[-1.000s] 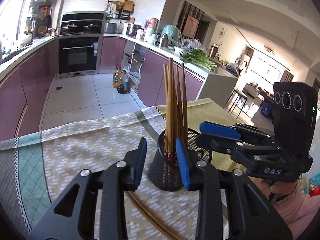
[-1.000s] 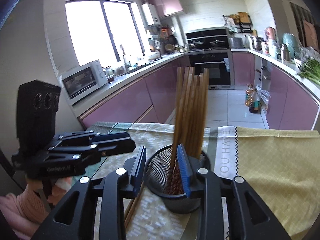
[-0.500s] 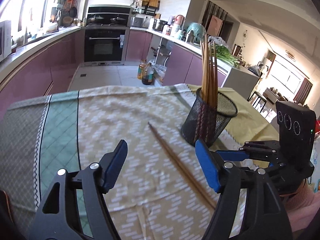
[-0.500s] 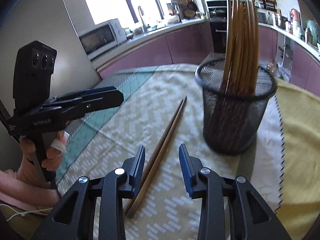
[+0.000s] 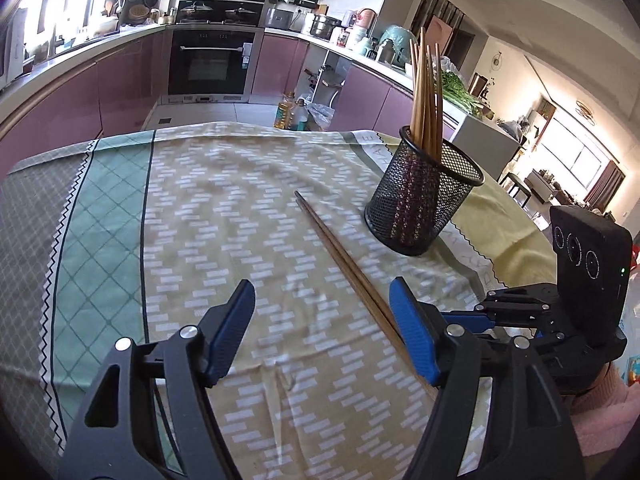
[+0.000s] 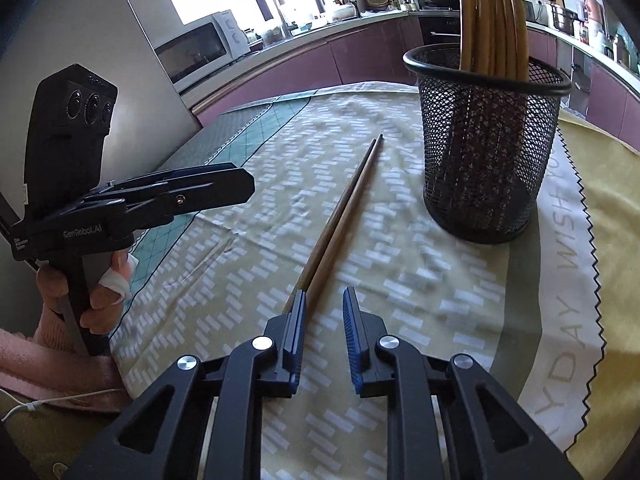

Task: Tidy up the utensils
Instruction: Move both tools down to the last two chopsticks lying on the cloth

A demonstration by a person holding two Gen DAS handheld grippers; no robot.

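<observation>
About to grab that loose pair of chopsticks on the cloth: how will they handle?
The chopsticks look thin, stiff and light, so they will likely lift easily. Lying flat and side by side on the tablecloth, they may roll apart or slip out. The right tool is closing at their thick ends, so the tips may droop.

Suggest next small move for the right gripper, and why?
Probably nudge the right gripper slightly left before it finishes closing: the loose chopstick pair lies flat on the tablecloth, its near end against the left finger rather than between the fingers. The mesh holder stands close by.
</observation>
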